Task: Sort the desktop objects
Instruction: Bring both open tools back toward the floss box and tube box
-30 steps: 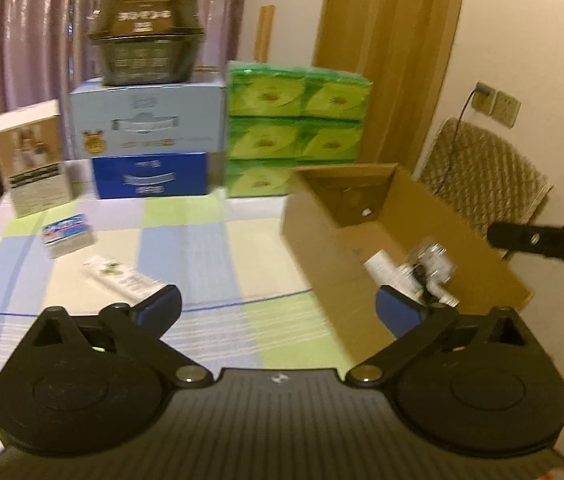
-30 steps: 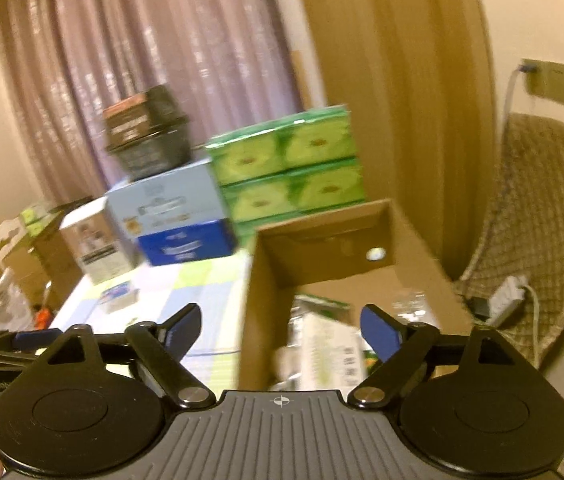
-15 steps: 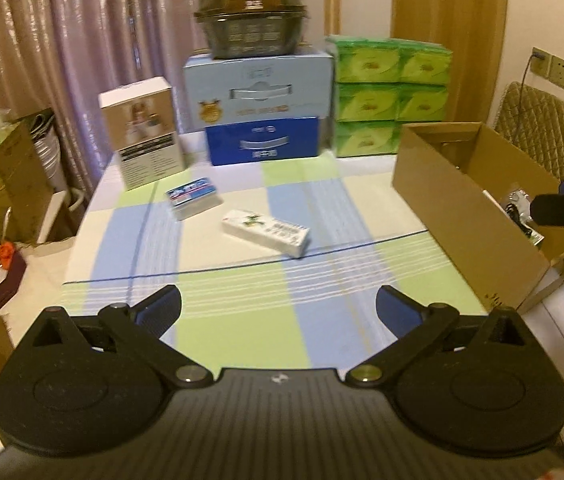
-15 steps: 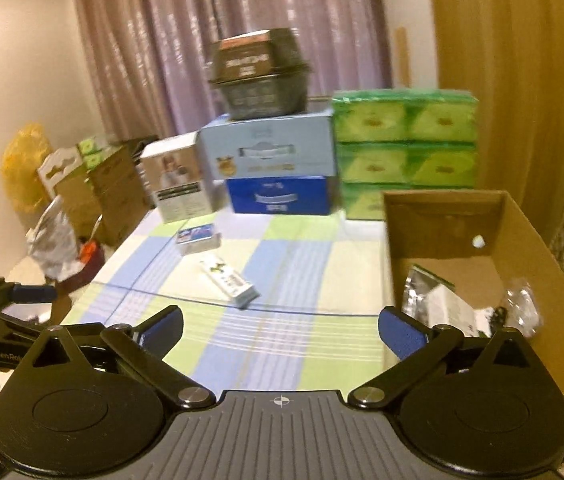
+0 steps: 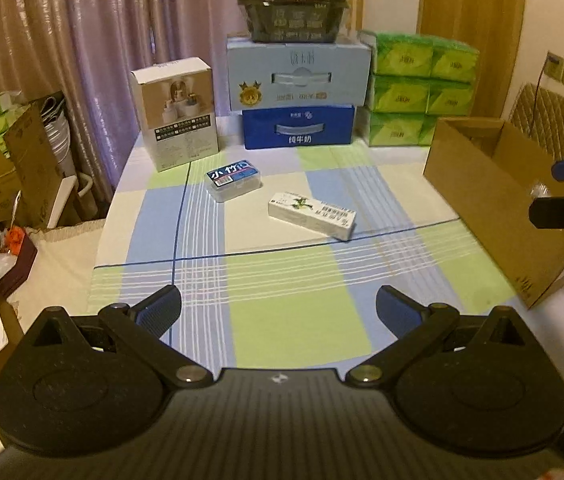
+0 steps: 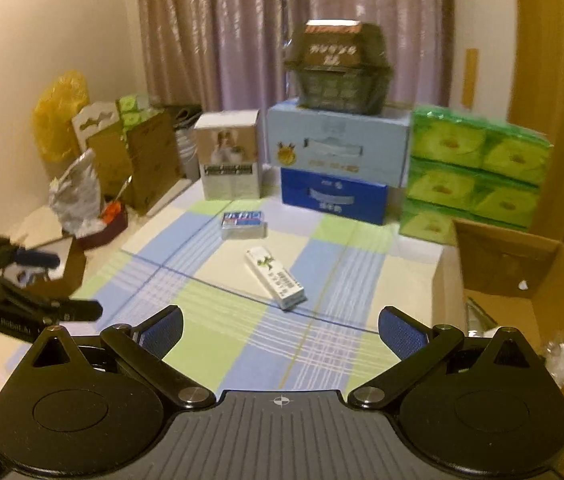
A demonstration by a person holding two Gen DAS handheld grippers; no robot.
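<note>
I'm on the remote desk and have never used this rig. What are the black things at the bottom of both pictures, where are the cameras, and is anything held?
Each picture comes from a camera on a hand-held gripper, looking along its two fingers. The left gripper and the right gripper are both open and hold nothing. On the checked tablecloth lie a small blue-topped box and a long white box. The cardboard box stands at the right edge.

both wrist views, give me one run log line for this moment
left gripper: open, empty | right gripper: open, empty | white carton, blue-label case: on tablecloth, unsorted | cardboard box: at right
</note>
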